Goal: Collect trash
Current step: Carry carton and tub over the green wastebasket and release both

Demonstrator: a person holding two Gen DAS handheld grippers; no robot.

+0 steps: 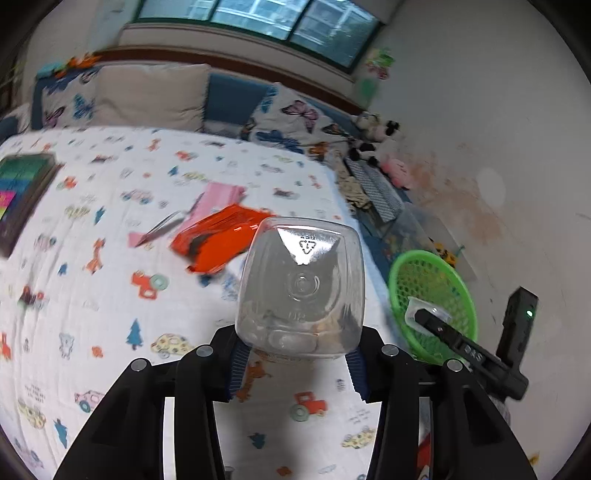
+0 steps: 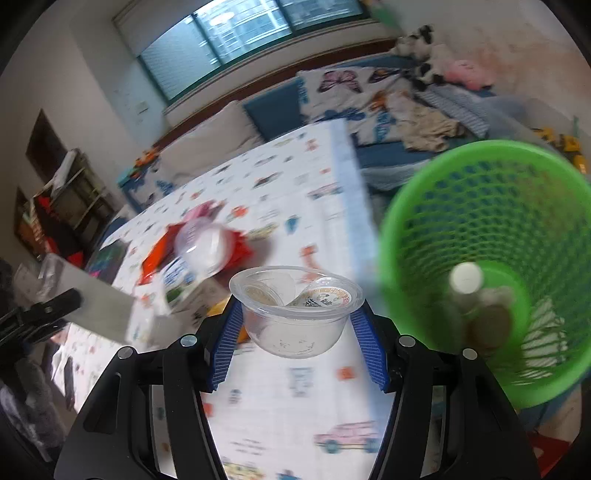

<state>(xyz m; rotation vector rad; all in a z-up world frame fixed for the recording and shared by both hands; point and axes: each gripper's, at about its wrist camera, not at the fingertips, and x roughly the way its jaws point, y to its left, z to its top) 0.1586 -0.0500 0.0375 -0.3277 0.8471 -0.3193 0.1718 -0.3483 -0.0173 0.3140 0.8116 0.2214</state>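
Two pieces of trash are in our grip at once. Our left hand-held gripper [image 1: 295, 363] is clamped on a clear plastic bottle [image 1: 301, 284], whose square base with its recycling mark points away from the camera, above the bed [image 1: 110, 332] with its cartoon-print sheet. Our right hand-held gripper [image 2: 295, 343] pinches a clear plastic cup [image 2: 295, 312] between its blue pads [image 2: 225, 343]; the cup sits upright with a peeled printed lid tucked inside. Just to the right of the cup, past the edge of the bed, stands the green mesh basket [image 2: 487, 206], already holding a white-capped bottle [image 2: 466, 278] and other items too blurred for us to name. In the left wrist view an orange wrapper [image 1: 221, 236] and a pink packet [image 1: 218, 201] lie on the sheet beyond the bottle, touching each other. Pillows [image 1: 151, 96] line the head of the bed under the window [image 1: 258, 18].
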